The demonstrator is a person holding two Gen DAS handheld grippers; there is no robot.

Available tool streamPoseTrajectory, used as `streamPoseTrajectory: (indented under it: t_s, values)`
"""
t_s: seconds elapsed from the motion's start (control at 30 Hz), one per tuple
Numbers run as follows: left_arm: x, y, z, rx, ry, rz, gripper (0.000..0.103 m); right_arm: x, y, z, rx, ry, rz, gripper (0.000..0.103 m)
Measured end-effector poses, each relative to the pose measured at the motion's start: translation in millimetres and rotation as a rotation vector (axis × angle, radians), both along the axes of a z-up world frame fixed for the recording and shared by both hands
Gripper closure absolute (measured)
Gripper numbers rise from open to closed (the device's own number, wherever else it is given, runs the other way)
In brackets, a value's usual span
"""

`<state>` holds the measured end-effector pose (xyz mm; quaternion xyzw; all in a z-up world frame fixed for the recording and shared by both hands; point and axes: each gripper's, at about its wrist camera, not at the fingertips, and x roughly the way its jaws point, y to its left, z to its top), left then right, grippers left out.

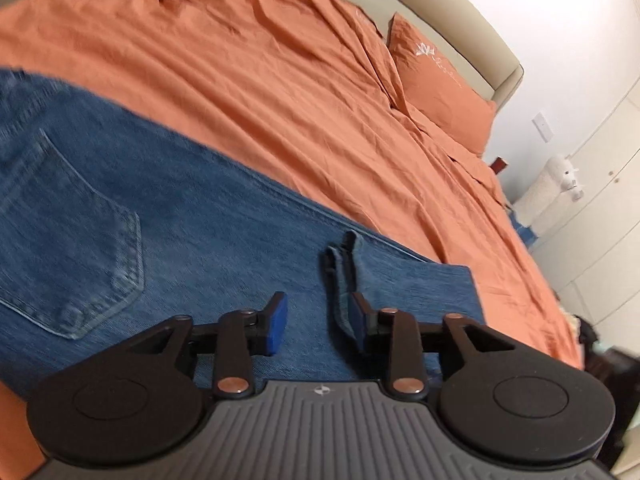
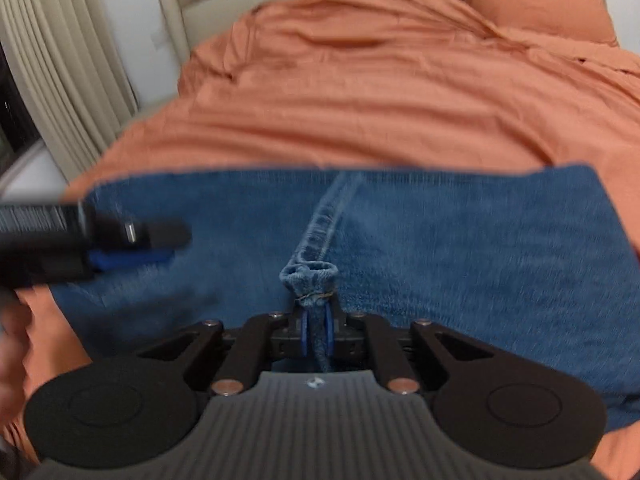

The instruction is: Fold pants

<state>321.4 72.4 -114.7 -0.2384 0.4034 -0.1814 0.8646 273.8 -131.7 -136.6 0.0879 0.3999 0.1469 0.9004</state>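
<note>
**Jeans flat on the bed, right tongs pinching a hem**

The jeans [image 1: 168, 216] lie spread across the near part of an orange bedspread [image 1: 260, 64], blue denim with a stitched back pocket [image 1: 76, 240] at about 9 o'clock in the left wrist view. In the right wrist view the same jeans [image 2: 460, 240] fill the middle band of the picture, with a thick seam running from 12 o'clock down toward the center.

The left gripper [image 1: 320, 320] hangs just above the denim with its 2 blue-padded fingers [image 1: 278, 324] spread apart, released and holding nothing. A small fold of denim edge [image 1: 340, 272] stands up just beside its right finger, touching or nearly touching it; which one cannot be told. In the right wrist view this gripper comes in blurred from 9 o'clock [image 2: 132, 256], low over the cloth.

The right gripper [image 2: 316, 332] is clenched on a bunched bit of hem [image 2: 312, 276], which pokes out between the 2 blue pads as a small rolled loop.

An orange pillow [image 1: 440, 80] leans against a beige headboard [image 1: 440, 4] at about 1 o'clock in the left view. Pale pleated curtains [image 2: 60, 60] hang at 10 o'clock in the right view.
</note>
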Motion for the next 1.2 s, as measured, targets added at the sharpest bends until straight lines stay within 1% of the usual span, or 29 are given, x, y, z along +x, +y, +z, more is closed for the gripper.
streamPoseTrajectory:
  t_s: [0.03, 0.07, 0.13, 0.2, 0.23, 0.3, 0.33, 0.4, 0.47, 0.53, 0.57, 0.67, 0.7, 0.73, 0.77, 0.8, 0.83, 0.9, 1.0, 1.07, 1.13, 1.2]
  values:
    - [1.3, -0.1, -3.5, -0.019, 0.013, -0.008, 0.060, -0.7, -0.7, -4.1, 0.002, 0.018, 0.005, 0.089]
    - [3.4, -0.5, -6.7, -0.034, 0.026, -0.014, 0.059, -1.6, -1.0, -7.0, 0.011, 0.030, 0.008, 0.087]
    - [6.9, -2.8, -12.4, -0.051, 0.047, -0.026, 0.057, -6.4, -3.9, -7.7, 0.025, 0.042, 0.027, 0.078]
    - [9.7, -6.2, -16.7, -0.057, 0.058, -0.036, 0.054, -9.6, -9.0, -3.6, 0.049, 0.058, 0.044, 0.073]
    - [11.0, -7.9, -18.8, -0.066, 0.060, -0.040, 0.052, -8.7, -14.5, 0.9, 0.066, 0.068, 0.048, 0.073]
    - [17.5, -11.0, -22.8, -0.104, 0.063, -0.038, 0.047, -13.8, -31.2, 12.0, 0.099, 0.065, 0.036, 0.072]
    - [22.7, -12.5, -24.9, -0.127, 0.065, -0.031, 0.045, -18.3, -42.0, 18.6, 0.100, 0.054, 0.024, 0.071]
    - [36.5, -16.1, -29.9, -0.169, 0.072, -0.012, 0.044, -24.3, -68.1, 30.3, 0.078, 0.016, -0.029, 0.071]
    - [49.1, -20.5, -37.0, -0.201, 0.080, 0.008, 0.044, -30.1, -98.5, 35.9, 0.044, -0.020, -0.114, 0.071]
    - [60.5, -26.9, -46.3, -0.225, 0.101, 0.016, 0.044, -34.2, -129.3, 34.8, 0.020, -0.048, -0.215, 0.071]
    - [65.7, -30.5, -50.0, -0.227, 0.109, 0.013, 0.044, -37.0, -143.6, 33.1, 0.026, -0.053, -0.260, 0.071]
    - [77.8, -41.9, -57.6, -0.183, 0.102, 0.018, 0.044, -33.1, -176.3, 21.8, 0.047, -0.044, -0.347, 0.078]
    - [81.3, -44.4, -60.5, -0.175, 0.098, 0.020, 0.045, -29.9, -184.2, 17.6, 0.052, -0.039, -0.363, 0.084]
    - [84.2, -46.2, -63.3, -0.172, 0.101, 0.018, 0.051, -25.8, -191.3, 13.7, 0.059, -0.036, -0.379, 0.089]
    - [86.1, -48.5, -65.9, -0.170, 0.101, 0.012, 0.060, -21.1, -196.8, 9.7, 0.065, -0.035, -0.394, 0.090]
    - [86.5, -50.4, -66.6, -0.160, 0.091, 0.005, 0.084, -15.9, -201.1, 6.1, 0.071, -0.034, -0.404, 0.092]
    - [86.0, -52.4, -65.0, -0.140, 0.070, 0.004, 0.091, -9.5, -203.3, 3.3, 0.083, -0.035, -0.410, 0.095]
    - [79.3, -57.2, -52.0, -0.106, -0.017, -0.007, 0.094, 1.3, -207.5, -0.3, 0.105, -0.037, -0.416, 0.096]
    - [61.8, -66.9, -18.4, -0.048, -0.173, -0.052, 0.095, 14.4, -206.6, 0.4, 0.105, -0.072, -0.412, 0.103]
    - [53.7, -68.9, -6.9, -0.020, -0.231, -0.066, 0.095, 23.9, -206.0, 1.9, 0.091, -0.093, -0.408, 0.103]
    - [53.3, -66.7, -11.0, 0.005, -0.229, -0.059, 0.095, 34.0, -207.0, 2.2, 0.089, -0.111, -0.406, 0.103]
    - [60.3, -63.3, -25.8, 0.018, -0.175, -0.052, 0.095, 45.0, -207.7, -1.4, 0.083, -0.120, -0.411, 0.103]
